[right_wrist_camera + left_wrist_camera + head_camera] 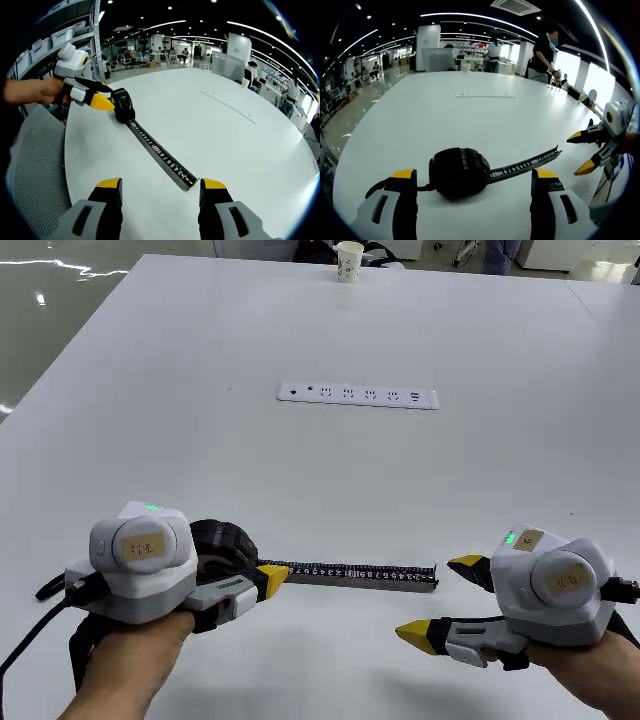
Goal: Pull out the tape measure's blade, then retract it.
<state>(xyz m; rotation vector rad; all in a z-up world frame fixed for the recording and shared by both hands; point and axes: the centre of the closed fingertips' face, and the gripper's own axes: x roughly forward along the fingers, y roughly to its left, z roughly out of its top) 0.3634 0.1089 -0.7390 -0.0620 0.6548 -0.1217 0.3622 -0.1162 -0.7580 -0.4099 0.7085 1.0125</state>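
The tape measure [225,543] lies on the white table [450,470] at the near left; its black case sits flat on the surface, with the blade [350,572] drawn out to the right and resting along the tabletop; the printed scale faces up. The left tool [474,174] stands wide open with the case between its two yellow-tipped jaws; in the left gripper view a gap shows on each side of the case, so the tool has hold of nothing. The right tool [440,598] is likewise wide open and holds nothing; in the right gripper view the free end of the blade lies on the table between its jaws, nearer the right-hand one, and no contact can be confirmed. Each tool is held from below by a hand: the left hand [130,660] at the lower left of the head view, the right hand [590,675] at the lower right. A white power strip [357,395] lies mid-table, well apart from the work; a paper cup [349,260] stands upright near the far edge.
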